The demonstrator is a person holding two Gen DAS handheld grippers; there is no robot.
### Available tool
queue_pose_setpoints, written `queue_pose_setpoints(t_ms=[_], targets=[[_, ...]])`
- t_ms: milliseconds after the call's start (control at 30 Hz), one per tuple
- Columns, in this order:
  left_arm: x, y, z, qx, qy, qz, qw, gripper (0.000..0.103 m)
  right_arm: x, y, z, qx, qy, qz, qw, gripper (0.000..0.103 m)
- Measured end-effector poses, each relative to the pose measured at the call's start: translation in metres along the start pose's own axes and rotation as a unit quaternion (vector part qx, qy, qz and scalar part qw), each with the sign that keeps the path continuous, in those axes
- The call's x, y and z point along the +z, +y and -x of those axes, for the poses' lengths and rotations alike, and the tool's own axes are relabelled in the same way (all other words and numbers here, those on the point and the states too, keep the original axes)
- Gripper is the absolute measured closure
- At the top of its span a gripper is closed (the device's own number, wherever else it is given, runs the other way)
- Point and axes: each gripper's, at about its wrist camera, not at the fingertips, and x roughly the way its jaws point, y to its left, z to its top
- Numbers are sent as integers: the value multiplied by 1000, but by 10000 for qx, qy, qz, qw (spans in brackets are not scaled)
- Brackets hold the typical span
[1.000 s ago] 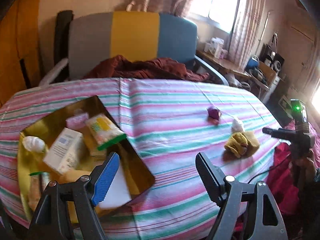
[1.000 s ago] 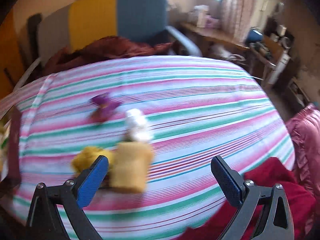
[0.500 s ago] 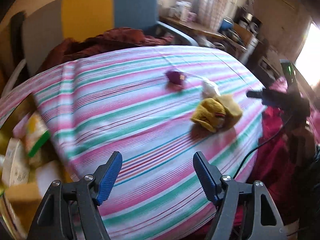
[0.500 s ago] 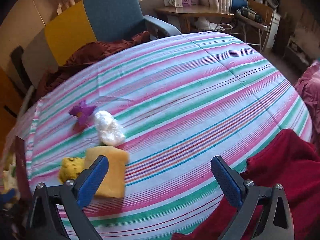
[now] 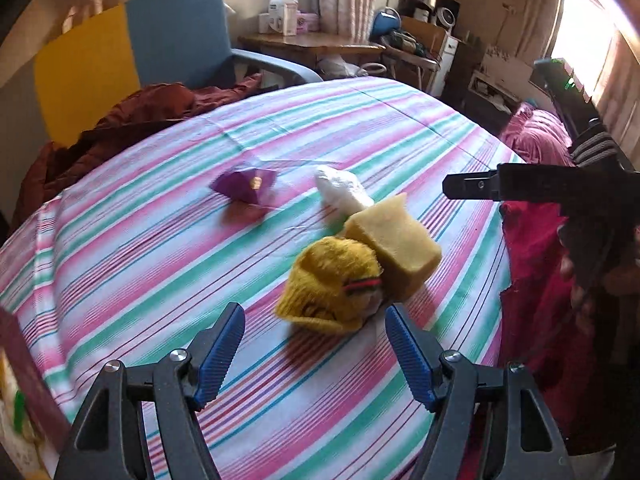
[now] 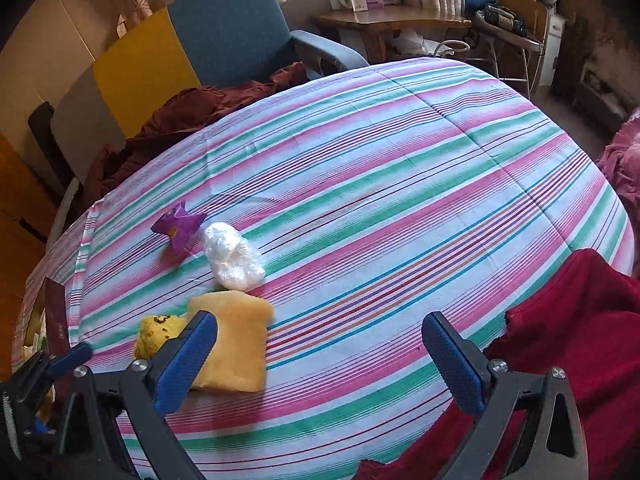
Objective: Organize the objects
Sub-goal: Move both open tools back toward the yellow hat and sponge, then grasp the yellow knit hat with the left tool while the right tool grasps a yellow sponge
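Note:
On the striped tablecloth lie a yellow knitted piece [image 5: 332, 288], a yellow sponge block [image 5: 394, 240], a white plastic wad [image 5: 340, 192] and a purple wrapper [image 5: 246, 186]. My left gripper [image 5: 314, 344] is open, low over the cloth just short of the knitted piece, with nothing between its pads. My right gripper [image 6: 320, 344] is open over bare cloth. Its left finger overlaps the sponge block [image 6: 240, 344], which lies beside the knitted piece [image 6: 160, 332]. Farther back are the white wad [image 6: 232, 256] and the purple wrapper [image 6: 178, 228].
The tray's dark red rim [image 5: 24, 368] shows at the far left, with packets inside. Behind the table stands a chair [image 6: 224, 36] with a blue and yellow back, draped in maroon cloth [image 6: 180, 116]. A red cloth [image 6: 580, 328] hangs over the table's near right edge.
My left gripper has swung right, away from the tray, and now sits close to the yellow pieces, its jaws slightly narrower. The right gripper shifted a little at first, then held still.

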Motion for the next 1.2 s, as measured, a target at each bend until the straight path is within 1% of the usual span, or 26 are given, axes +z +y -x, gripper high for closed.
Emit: queue_pose_setpoints(t_ms=[200, 333, 400, 500, 567, 600, 633, 667, 733, 767, 833, 967, 1033, 1133, 1200], targets=[[10, -6, -25, -50, 114, -108, 9999, 29, 0, 2, -1, -6, 16, 17, 10000, 0], [16, -6, -45, 20, 227, -152, 9996, 29, 1, 2, -3, -8, 36, 9, 10000, 0], [19, -6, -52, -37, 244, -158, 9996, 29, 1, 2, -5, 3, 43, -1, 10000, 0], [20, -6, -65, 81, 283, -242, 9993, 29, 1, 3, -8, 88, 86, 31, 9999, 0], [16, -1, -70, -8, 292, -117, 9995, 34, 1, 9, -10, 114, 99, 147, 9998, 0], [13, 2, -71, -121, 316, -14, 9994, 45, 0, 12, -11, 133, 108, 205, 9996, 0], [9, 6, -73, -191, 389, 83, 9990, 53, -1, 15, -13, 164, 129, 275, 9994, 0], [6, 9, -69, -190, 293, 85, 9994, 54, -2, 19, -15, 183, 154, 352, 9991, 0], [-4, 14, -59, -136, 167, 110, 9997, 60, -3, 25, -18, 173, 201, 493, 9984, 0], [-8, 17, -55, -118, 126, 139, 9998, 61, -4, 27, -20, 164, 230, 543, 9981, 0], [-20, 29, -47, -24, 56, 284, 9996, 61, -6, 28, -22, 176, 285, 575, 9978, 0], [-39, 51, -34, -29, 2, 723, 9974, 61, -9, 33, -25, 220, 345, 664, 9970, 0], [-43, 54, -31, 48, -34, 788, 9969, 61, -11, 36, -25, 256, 359, 725, 9964, 0], [-45, 56, -32, 34, -60, 843, 9964, 60, -13, 41, -26, 273, 374, 824, 9955, 0], [-44, 55, -34, 88, -54, 822, 9966, 60, -14, 43, -27, 280, 402, 866, 9950, 0]])
